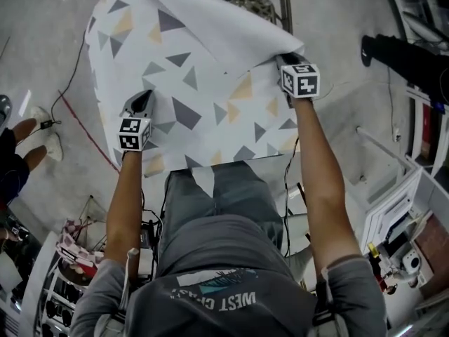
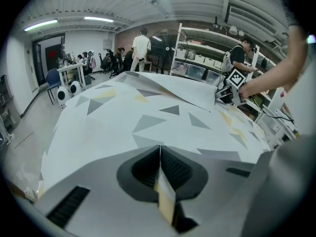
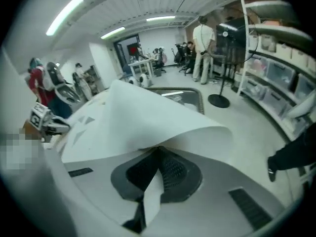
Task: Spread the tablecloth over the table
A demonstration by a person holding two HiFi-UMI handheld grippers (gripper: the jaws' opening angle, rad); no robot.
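A white tablecloth (image 1: pixel 203 83) printed with grey and tan triangles hangs spread in the air in front of me, its far right part folded over itself. My left gripper (image 1: pixel 139 104) is shut on the cloth's near left edge, which runs between its jaws (image 2: pixel 160 154). My right gripper (image 1: pixel 289 62) is shut on the near right edge, where the cloth (image 3: pixel 148 117) curls over the jaws and shows its plain white underside. The table (image 1: pixel 270 2) shows only as a dark frame beyond the cloth's far edge.
White shelving racks (image 2: pixel 207 53) with boxes stand on the right, and a cart with clutter (image 1: pixel 400 237) sits at my right side. Several people stand at the room's far end (image 2: pixel 140 46). A person's legs (image 1: pixel 28 139) are at the left, a red cable (image 1: pixel 84 125) crosses the floor.
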